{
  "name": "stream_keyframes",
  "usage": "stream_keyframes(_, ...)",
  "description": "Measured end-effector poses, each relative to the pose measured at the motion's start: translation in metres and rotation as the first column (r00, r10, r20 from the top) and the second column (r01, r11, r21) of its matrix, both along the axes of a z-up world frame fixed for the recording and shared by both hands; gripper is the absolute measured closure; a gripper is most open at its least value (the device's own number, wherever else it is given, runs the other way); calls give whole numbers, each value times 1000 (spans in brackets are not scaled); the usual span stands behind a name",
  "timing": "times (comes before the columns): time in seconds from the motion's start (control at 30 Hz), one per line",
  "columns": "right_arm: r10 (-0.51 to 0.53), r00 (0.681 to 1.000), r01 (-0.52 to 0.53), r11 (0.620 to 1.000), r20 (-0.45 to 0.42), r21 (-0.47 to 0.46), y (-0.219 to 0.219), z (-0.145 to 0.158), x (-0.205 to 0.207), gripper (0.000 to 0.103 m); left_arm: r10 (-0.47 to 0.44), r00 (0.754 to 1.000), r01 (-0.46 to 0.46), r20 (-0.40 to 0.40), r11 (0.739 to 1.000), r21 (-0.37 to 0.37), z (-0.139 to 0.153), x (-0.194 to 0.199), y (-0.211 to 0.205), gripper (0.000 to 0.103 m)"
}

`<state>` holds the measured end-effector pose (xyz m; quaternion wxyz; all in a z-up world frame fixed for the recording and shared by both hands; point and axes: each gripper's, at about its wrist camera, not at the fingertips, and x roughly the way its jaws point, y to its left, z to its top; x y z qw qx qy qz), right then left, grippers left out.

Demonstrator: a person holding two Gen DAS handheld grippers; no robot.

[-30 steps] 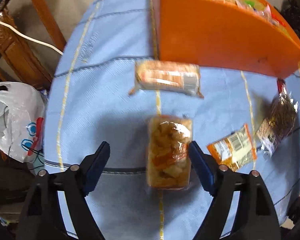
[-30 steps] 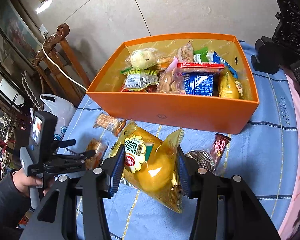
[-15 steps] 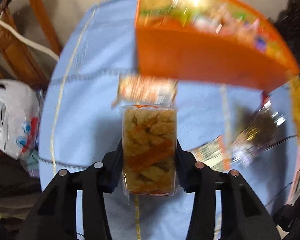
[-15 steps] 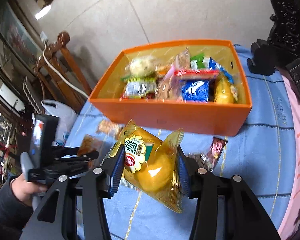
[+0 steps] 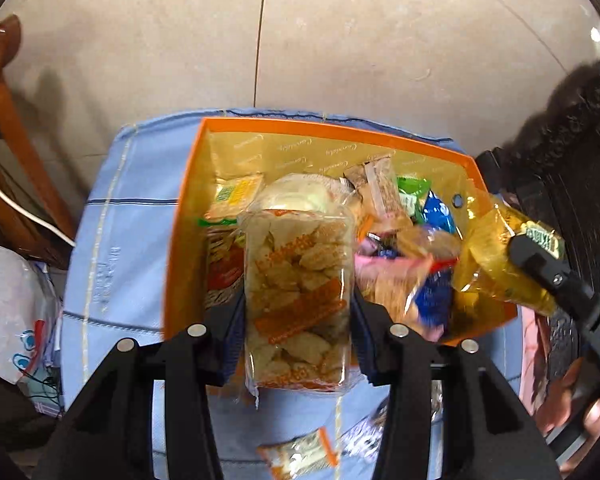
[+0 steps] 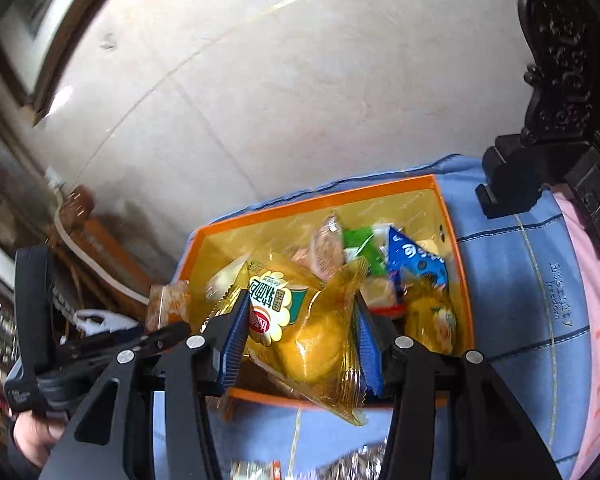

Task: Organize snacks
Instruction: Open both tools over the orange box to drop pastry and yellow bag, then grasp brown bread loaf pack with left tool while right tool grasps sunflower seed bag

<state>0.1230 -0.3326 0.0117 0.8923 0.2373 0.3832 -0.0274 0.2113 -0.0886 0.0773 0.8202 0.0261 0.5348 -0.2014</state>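
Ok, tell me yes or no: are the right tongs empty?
No, the right tongs are clamped on a yellow snack packet above the orange box.

1 orange box [image 5: 180, 248] sits on 1 blue tablecloth [image 5: 112, 240]. 2 grippers each carry 1 packet: a clear biscuit pack [image 5: 298, 296] and a yellow bag [image 6: 304, 332]. 1 small wrapped snack [image 5: 300, 450] lies outside the box.

Left gripper [image 5: 298, 312]: clamped on a clear pack of fried snacks [image 5: 298, 300], held above the near wall of the orange box [image 5: 176, 256]. Box: full of mixed packets. Right gripper [image 5: 540, 264]: at right edge, holding a yellow bag [image 5: 488, 256] over the box. Counter [image 5: 116, 240]: blue cloth, small packet [image 5: 300, 454] at the near edge.
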Motion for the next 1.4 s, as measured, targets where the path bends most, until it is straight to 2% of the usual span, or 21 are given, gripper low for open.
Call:
stream_keyframes(0.03, -6, 1000, 6, 1000, -6, 1, -2, -5, 6, 54, 2, 1000, -2, 12, 1000, -15, -4, 4, -5, 55)
stream_keyframes(0.07, -21, 1000, 21, 1000, -9, -4, -5, -10, 10, 49, 1, 1000, 0, 28, 1000, -31, -14, 9, -4, 45)
stream_keyframes(0.1, -58, 998, 57, 998, -21, -25, -7, -17, 15, 34, 6, 999, -5, 46, 1000, -23, -25, 14, -3, 7)
stream_keyframes(0.13, -88, 995, 86, 995, -41, -50, -9, -24, 17, 27, 26, 998, -27, 65, 1000, 15, -28, 14, -4, 6)
stream_keyframes(0.17, -136, 988, 129, 988, -74, -89, -12, -31, 15, 27, 46, 994, -51, 95, 997, 55, -30, 12, -3, 4)
stream_keyframes(0.23, -157, 985, 149, 983, -73, -110, -13, -37, 5, 23, 29, 995, -35, 93, 997, 65, -38, 10, 3, 4)
stream_keyframes(0.3, -155, 985, 147, 984, -74, -104, -14, -41, -10, 20, 15, 998, -19, 56, 997, 68, -44, 4, 14, 4)
stream_keyframes(0.4, -165, 983, 159, 984, -86, -81, -15, -48, -39, 14, 51, 997, -55, 53, 995, 86, -53, -6, 41, 4)
stream_keyframes(0.43, -143, 988, 139, 988, -56, -73, -14, -48, -51, 13, 69, 996, -73, 52, 993, 89, -57, -9, 51, 4)
stream_keyframes(0.47, -121, 992, 117, 987, -29, -113, -9, -45, -63, 9, 90, 995, -93, 44, 992, 86, -61, -13, 63, 4)
stream_keyframes(0.53, -134, 988, 118, 977, -76, -178, -3, -47, -79, 7, 131, 991, -132, 20, 987, 90, -71, -19, 81, 4)
stream_keyframes(0.63, -131, 988, 121, 986, -79, -116, -3, -49, -96, 7, 148, 989, -144, -28, 984, 100, -91, -25, 95, 4)
stream_keyframes(0.77, -118, 983, 108, 991, -140, -79, 4, -64, -110, 7, 121, 989, -104, -89, 980, 170, -129, -31, 86, 4)
stream_keyframes(0.83, -112, 979, 102, 993, -170, -66, 8, -71, -115, 7, 129, 986, -108, -109, 978, 180, -139, -32, 84, 4)
stream_keyframes(1.0, -96, 970, 93, 995, -226, -24, 13, -85, -126, 7, 222, 962, -192, -159, 964, 184, -164, -19, 79, 4)
stream_keyframes(1.1, -102, 967, 95, 995, -233, -39, 11, -87, -128, 7, 265, 941, -222, -211, 953, 207, -182, -10, 72, 4)
stream_keyframes(1.17, -107, 965, 100, 994, -240, -40, 9, -88, -127, 7, 272, 941, -225, -199, 947, 229, -187, -7, 66, 4)
stream_keyframes(1.27, -105, 964, 99, 994, -243, -37, 7, -89, -125, 7, 241, 957, -189, -162, 940, 285, -195, -6, 58, 4)
stream_keyframes(1.3, -101, 965, 93, 995, -244, -45, 8, -90, -124, 7, 236, 960, -183, -152, 936, 299, -197, -7, 60, 10)
stream_keyframes(1.33, -96, 965, 86, 995, -246, -50, 9, -90, -123, 7, 235, 961, -182, -146, 935, 305, -198, -8, 62, 20)
stream_keyframes(1.4, -84, 964, 74, 996, -252, -48, 12, -92, -122, 7, 218, 967, -174, -132, 943, 285, -195, -13, 70, 32)
